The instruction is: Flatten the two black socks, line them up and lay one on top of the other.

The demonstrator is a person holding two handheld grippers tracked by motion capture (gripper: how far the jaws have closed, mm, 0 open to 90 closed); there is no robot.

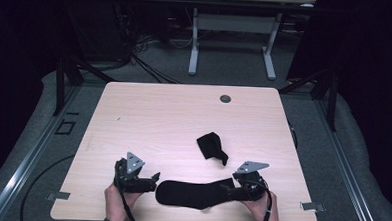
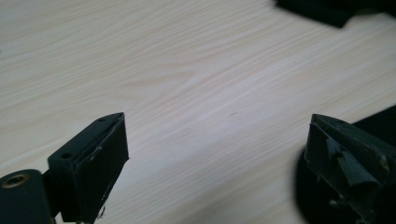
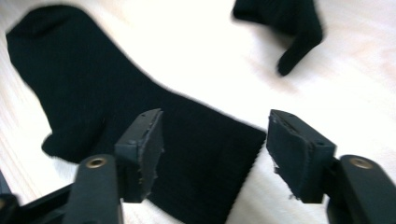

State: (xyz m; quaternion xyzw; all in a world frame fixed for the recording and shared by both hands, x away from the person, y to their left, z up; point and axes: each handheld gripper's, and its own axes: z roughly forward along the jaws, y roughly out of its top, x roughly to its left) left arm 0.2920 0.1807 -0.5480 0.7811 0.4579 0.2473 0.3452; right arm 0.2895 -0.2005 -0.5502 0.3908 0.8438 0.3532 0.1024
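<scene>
A black sock (image 1: pixel 193 194) lies flat along the front edge of the light wood table (image 1: pixel 184 115), toe toward the left. A second black sock (image 1: pixel 211 146) sits crumpled just behind it, near the middle. My left gripper (image 1: pixel 153 178) stands open beside the flat sock's toe; in the left gripper view its jaws (image 2: pixel 217 119) are wide apart over bare wood, with the toe (image 2: pixel 376 123) at the right jaw. My right gripper (image 1: pixel 229 189) is at the cuff end. Its jaws (image 3: pixel 215 114) stand open above the cuff of the flat sock (image 3: pixel 93 84), and the crumpled sock (image 3: pixel 285 23) lies beyond.
A small round grommet (image 1: pixel 225 98) is set in the far part of the tabletop. Beyond the table stands another desk on white legs (image 1: pixel 194 40), with cables on the grey floor. Dark metal frames flank both sides of the table.
</scene>
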